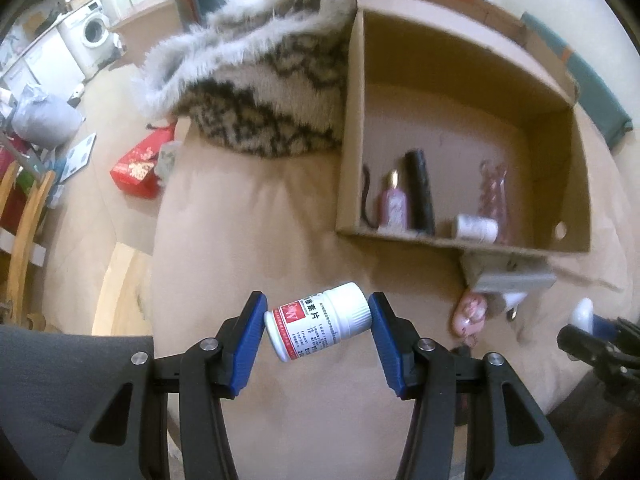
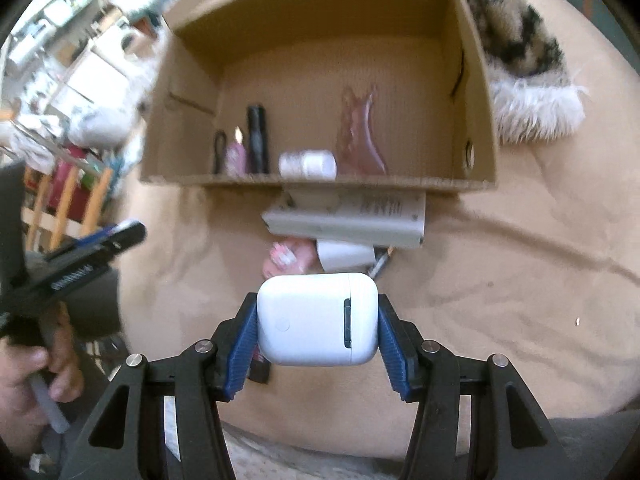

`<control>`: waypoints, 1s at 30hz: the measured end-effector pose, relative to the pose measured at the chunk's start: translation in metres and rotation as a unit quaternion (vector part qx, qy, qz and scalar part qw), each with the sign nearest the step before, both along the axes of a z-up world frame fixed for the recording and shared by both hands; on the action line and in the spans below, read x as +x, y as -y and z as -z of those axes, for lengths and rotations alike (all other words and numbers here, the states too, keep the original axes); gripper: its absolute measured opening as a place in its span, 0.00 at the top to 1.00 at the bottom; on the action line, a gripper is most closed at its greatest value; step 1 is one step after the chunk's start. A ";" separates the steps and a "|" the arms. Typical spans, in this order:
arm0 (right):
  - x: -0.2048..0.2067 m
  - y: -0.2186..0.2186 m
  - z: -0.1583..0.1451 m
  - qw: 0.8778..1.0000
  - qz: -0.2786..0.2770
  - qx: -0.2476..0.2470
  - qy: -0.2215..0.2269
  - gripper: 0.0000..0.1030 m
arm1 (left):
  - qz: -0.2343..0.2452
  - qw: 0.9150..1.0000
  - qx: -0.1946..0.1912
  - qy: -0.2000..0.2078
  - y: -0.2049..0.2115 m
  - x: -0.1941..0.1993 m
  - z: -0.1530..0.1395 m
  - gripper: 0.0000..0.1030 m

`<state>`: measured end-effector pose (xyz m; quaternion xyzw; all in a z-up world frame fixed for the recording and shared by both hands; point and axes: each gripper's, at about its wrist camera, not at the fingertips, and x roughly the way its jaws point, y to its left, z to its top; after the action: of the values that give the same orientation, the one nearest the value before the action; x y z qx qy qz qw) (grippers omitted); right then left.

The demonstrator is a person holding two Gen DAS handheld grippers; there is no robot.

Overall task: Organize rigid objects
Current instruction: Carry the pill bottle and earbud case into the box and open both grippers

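Our left claw (image 1: 317, 322) squeezes a white pill bottle (image 1: 318, 321), and our right claw (image 2: 317, 326) squeezes a white earbud case (image 2: 317, 319). Both hang over the bed, near the open cardboard box (image 2: 188, 178). We should lift each over the near wall and set it gently on a bare spot.

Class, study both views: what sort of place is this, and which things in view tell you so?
Probably a lived-in home. A washing machine stands in the background, a fluffy patterned blanket lies on the beige bedding, and a cardboard box holds small personal items.

One cardboard box (image 2: 476, 80), two white pill bottles (image 1: 320, 320) (image 2: 308, 164), one earbud case (image 2: 318, 320).
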<state>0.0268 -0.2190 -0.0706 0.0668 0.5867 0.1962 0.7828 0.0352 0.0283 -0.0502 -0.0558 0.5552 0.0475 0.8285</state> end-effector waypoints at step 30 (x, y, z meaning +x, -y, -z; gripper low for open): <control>0.113 0.001 -0.013 0.996 0.040 0.030 0.074 0.43 | 0.067 0.997 0.021 0.019 0.073 0.112 -0.010 0.53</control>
<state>0.1398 -0.2199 -0.0576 0.0991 0.5176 0.1868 0.8291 0.1476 -0.0451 -0.0405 -0.0021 0.5405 0.0025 0.8413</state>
